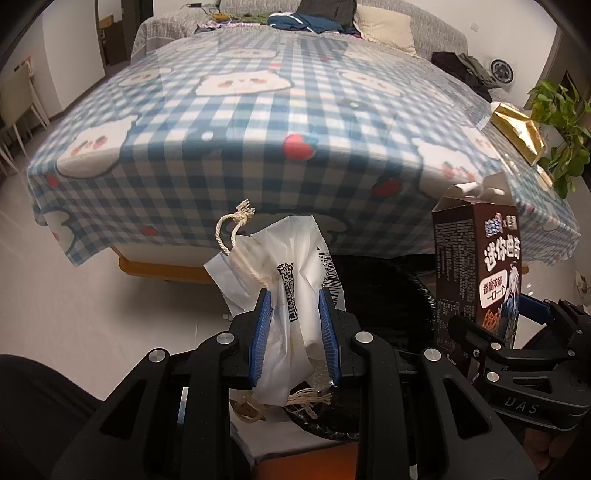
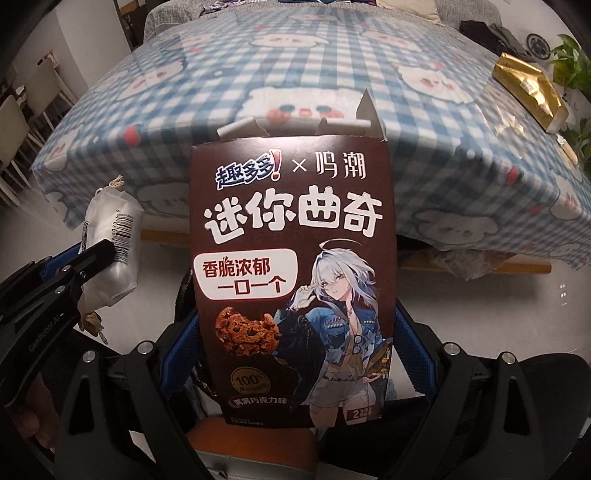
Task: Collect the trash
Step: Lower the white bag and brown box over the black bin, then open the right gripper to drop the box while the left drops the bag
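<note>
My left gripper (image 1: 295, 295) is shut on a crumpled white plastic bag (image 1: 291, 254) that has a barcode and a cream drawstring; its blue pads press on both sides. Below and behind the bag lies the black liner of a bin (image 1: 384, 299). My right gripper (image 2: 295, 328) is shut on a brown cookie box (image 2: 291, 229) held upright, its torn top flaps open. The box fills the middle of the right wrist view. Both grips show in the other view as well: the cookie box (image 1: 478, 258) in the right gripper (image 1: 495, 317), and the white bag (image 2: 110, 236) in the left gripper (image 2: 92, 253).
A table with a blue checked tablecloth (image 1: 258, 122) stands just beyond, its cloth hanging over the near edge. A gold wrapper (image 1: 517, 133) lies at its right side, next to a green plant (image 1: 565, 122). A sofa (image 1: 406, 22) with clothes is behind, and chairs (image 1: 18, 107) stand at the left.
</note>
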